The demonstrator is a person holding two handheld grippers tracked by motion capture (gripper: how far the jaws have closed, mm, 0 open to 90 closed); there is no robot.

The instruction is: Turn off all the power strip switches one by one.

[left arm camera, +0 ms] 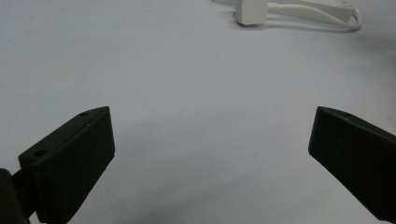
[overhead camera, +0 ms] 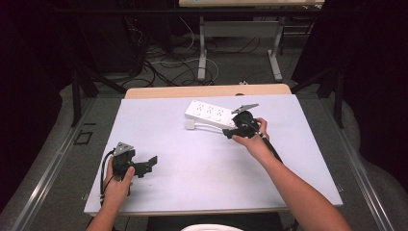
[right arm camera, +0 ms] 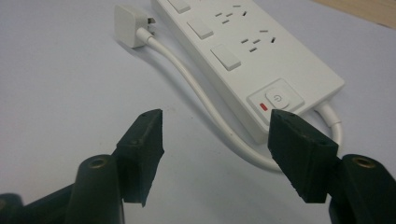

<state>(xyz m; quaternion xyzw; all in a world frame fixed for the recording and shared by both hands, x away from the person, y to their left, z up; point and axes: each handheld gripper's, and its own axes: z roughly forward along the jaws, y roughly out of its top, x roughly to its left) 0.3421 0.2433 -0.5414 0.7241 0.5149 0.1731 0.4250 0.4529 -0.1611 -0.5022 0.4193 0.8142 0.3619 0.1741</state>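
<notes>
Right gripper (right arm camera: 215, 135): jaws spread, nothing pinched. Bare table shows between them, with the white cord (right arm camera: 205, 105) running across the far side of the gap. The right jaw's tip sits just in front of the power strip (right arm camera: 261, 60) at its switch end, close to the power button (right arm camera: 276, 99); I cannot tell if it touches.

Left gripper (left arm camera: 210, 140): jaws wide apart, empty, low over the bare white table (overhead camera: 202, 163) at the near left, well apart from the strip.

Step in hand, as I judge it: working at the strip's switch end. To do it well, keep the jaws clear of the cord loop so it does not drag, and approach the end squarely.

In the high view, the strip lies flat at the far middle of the table, sockets up. Long axis runs diagonally, far-left to near-right; switch end towards the right gripper. The plug (right arm camera: 130, 25) rests just beside the far end.
</notes>
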